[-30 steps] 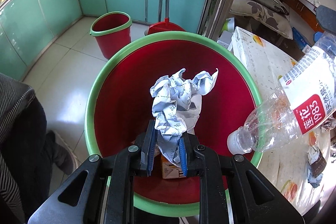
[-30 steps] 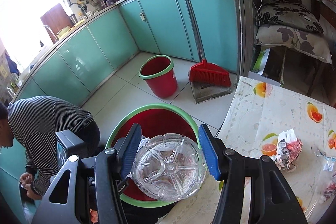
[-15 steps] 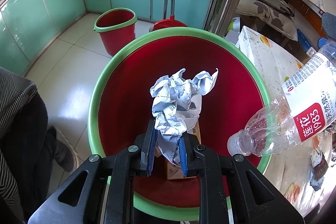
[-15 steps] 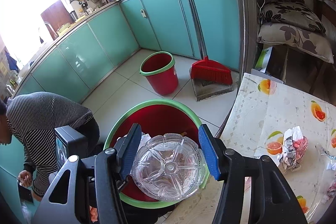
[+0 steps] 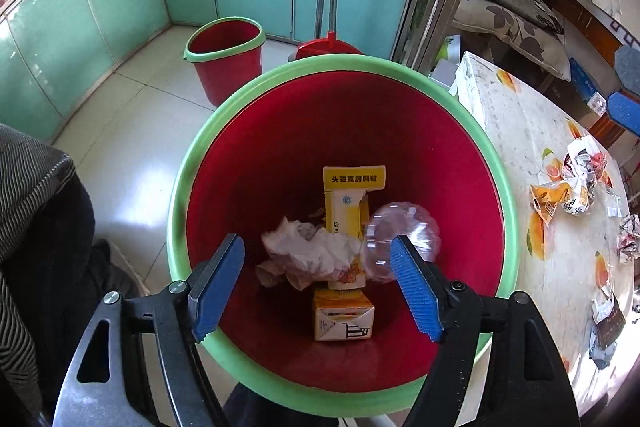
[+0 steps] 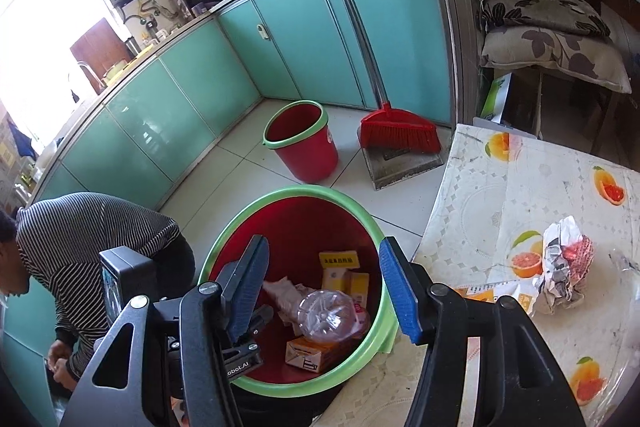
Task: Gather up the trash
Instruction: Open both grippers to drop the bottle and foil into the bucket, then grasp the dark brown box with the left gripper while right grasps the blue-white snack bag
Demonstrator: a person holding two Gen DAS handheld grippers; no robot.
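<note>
A red bin with a green rim (image 5: 304, 75) (image 6: 360, 211) stands below both grippers. Inside it lie a crumpled paper (image 5: 310, 255) (image 6: 280, 293), a clear plastic bottle (image 5: 404, 231) (image 6: 326, 315) and yellow cartons (image 5: 348, 203) (image 6: 340, 273). My left gripper (image 5: 318, 285) is open and empty just over the bin's near rim. My right gripper (image 6: 322, 287) is open and empty above the bin. More crumpled wrappers (image 5: 576, 179) (image 6: 566, 267) lie on the fruit-print table (image 5: 516, 131) (image 6: 520, 187) to the right.
A second, smaller red bucket (image 5: 226, 61) (image 6: 302, 143) stands on the tiled floor by the teal cabinets. A red broom and dustpan (image 6: 398, 139) lean beside it. A person in a striped top (image 6: 88, 247) bends at the left. Cushions (image 6: 548, 39) lie at the right.
Both grippers have opened. The crumpled paper dropped from the left one and the bottle from the right one; both now lie in the bin.
</note>
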